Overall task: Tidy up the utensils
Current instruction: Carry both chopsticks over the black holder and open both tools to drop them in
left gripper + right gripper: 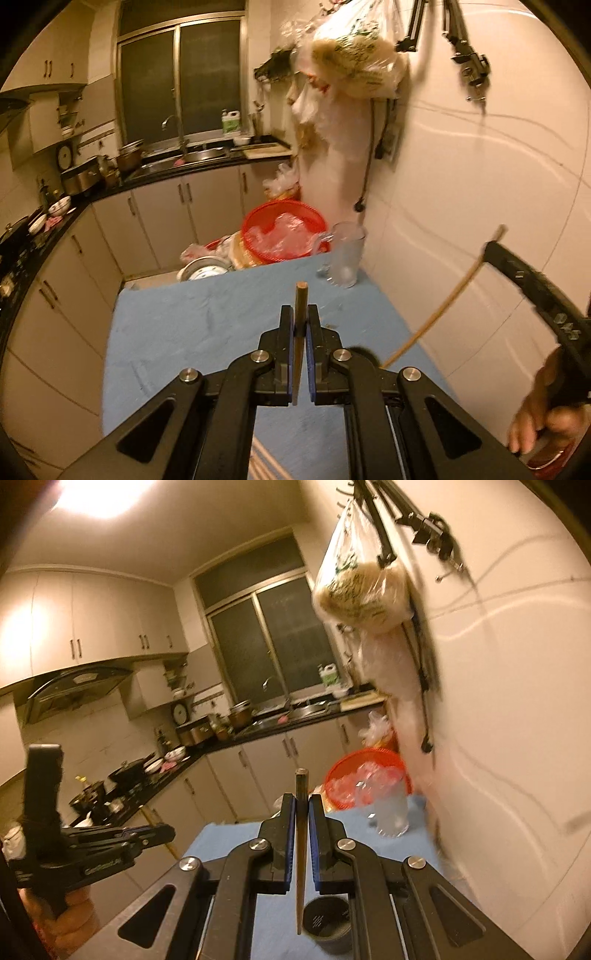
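My left gripper (300,314) is shut on a wooden chopstick (300,299) that sticks up past the fingertips, above the blue table (184,332). More chopsticks (264,461) lie below it at the frame's bottom. My right gripper (302,803) is shut on a dark-tipped chopstick (301,819), its lower end hanging just over a dark round cup (327,923) on the table. In the left wrist view the right gripper (491,245) appears at the right, holding its long chopstick (443,299) slanted. The left gripper (162,832) shows at the left of the right wrist view.
A clear glass mug (345,254) stands at the table's far right corner by the white wall. Beyond the table edge are a red basket (284,232) with plastic and a metal bowl (203,271). Kitchen counters and a sink (192,157) run along the left and back.
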Demonstrator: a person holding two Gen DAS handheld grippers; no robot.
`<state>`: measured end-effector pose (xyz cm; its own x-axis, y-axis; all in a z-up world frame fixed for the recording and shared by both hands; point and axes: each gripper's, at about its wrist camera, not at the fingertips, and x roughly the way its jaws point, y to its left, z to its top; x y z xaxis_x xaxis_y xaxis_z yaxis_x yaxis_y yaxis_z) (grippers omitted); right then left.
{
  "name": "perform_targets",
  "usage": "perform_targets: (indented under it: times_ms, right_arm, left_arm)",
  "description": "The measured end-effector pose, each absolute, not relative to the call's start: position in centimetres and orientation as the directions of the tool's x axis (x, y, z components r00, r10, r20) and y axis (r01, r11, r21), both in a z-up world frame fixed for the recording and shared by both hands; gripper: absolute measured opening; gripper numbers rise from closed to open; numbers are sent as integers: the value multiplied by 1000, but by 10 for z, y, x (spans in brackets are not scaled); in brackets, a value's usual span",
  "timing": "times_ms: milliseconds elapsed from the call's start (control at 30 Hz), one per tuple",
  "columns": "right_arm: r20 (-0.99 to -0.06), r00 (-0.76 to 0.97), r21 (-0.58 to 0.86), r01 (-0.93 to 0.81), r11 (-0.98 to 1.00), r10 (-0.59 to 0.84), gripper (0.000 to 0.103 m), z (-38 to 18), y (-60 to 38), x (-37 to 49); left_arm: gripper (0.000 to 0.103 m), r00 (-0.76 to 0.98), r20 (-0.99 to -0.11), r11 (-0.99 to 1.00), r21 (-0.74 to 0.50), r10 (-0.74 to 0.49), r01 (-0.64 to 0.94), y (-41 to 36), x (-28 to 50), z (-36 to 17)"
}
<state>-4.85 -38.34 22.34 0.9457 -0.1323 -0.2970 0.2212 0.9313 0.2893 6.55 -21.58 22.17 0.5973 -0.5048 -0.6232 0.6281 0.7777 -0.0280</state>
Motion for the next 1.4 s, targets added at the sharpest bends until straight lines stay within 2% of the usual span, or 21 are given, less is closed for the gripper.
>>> perform_targets:
  times_ms: [333,633,800,933,1000,1067,1400]
  right_arm:
    - [-389,911,318,275,907,-140,8,188,-417,-12]
    - [-521,853,400,279,873,-34,8,125,-437,19]
    - [-565,825,419,287,861,0,10,100,-441,31]
    - [-570,821,432,290,854,9,11,96,-448,30]
    - [-566,824,437,288,852,12,13,100,-449,27]
    - [-559,829,435,286,854,7,14,104,-447,23]
    - [-507,861,454,220,863,47,14,119,-414,-22]
  left_arm:
    - [6,499,-645,722,-121,-579,682,-255,74,216]
    - [6,410,-746,741,-163,-524,651,-278,103,156]
    - [6,391,-779,763,-165,-490,626,-280,118,133]
    - [7,398,-775,764,-162,-490,624,-277,119,130]
    - [12,398,-773,762,-163,-493,627,-275,118,132]
    - [22,408,-765,763,-163,-498,625,-272,117,135]
    - [26,480,-717,787,-154,-505,598,-225,92,154]
